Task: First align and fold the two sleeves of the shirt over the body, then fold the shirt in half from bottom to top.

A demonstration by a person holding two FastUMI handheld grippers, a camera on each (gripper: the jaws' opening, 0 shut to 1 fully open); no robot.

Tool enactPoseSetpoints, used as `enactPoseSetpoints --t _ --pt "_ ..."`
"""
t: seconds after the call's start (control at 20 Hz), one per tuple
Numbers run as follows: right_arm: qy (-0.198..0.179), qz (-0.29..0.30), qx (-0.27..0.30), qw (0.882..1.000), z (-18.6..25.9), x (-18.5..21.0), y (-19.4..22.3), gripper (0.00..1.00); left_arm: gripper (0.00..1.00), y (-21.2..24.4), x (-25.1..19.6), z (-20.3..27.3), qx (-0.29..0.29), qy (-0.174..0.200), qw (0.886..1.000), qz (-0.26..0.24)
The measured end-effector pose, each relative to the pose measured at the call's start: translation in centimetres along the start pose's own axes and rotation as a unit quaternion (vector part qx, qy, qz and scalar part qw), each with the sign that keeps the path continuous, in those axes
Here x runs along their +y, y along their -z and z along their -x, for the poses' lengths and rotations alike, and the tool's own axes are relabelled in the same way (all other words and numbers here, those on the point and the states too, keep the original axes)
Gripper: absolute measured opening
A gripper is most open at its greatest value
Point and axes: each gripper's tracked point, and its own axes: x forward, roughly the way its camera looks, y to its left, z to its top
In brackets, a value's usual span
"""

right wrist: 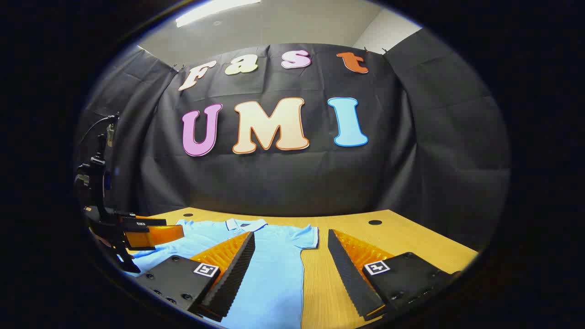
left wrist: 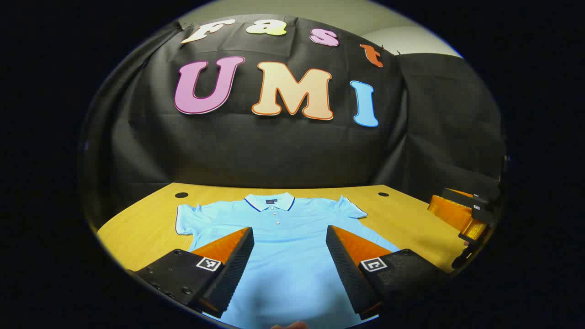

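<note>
A light blue polo shirt (left wrist: 283, 233) lies flat on the wooden table (left wrist: 146, 228), collar toward the back wall, both short sleeves spread out to the sides. My left gripper (left wrist: 289, 235) hovers open above the shirt's chest with nothing between its fingers. In the right gripper view the shirt (right wrist: 274, 260) lies to the left, its right sleeve (right wrist: 307, 236) near the middle. My right gripper (right wrist: 290, 240) is open over the shirt's right edge and bare table. The right gripper (left wrist: 464, 212) also shows at the far right of the left gripper view, and the left gripper (right wrist: 137, 233) at the left of the right gripper view.
Black cloth walls close off the back and both sides of the table. Two round cable holes (left wrist: 181, 195) (left wrist: 383, 194) sit near the table's back edge. Bare wood (right wrist: 411, 237) stretches to the right of the shirt. A camera rig on a stand (right wrist: 93, 178) stands at the left.
</note>
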Motion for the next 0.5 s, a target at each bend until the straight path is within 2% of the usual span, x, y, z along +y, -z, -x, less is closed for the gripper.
enactPoseSetpoints --t 0.5 --pt "-0.008 -0.015 0.014 1.0 -0.39 0.51 0.51 0.99 0.94 0.08 0.77 0.14 0.001 -0.004 1.0 0.005"
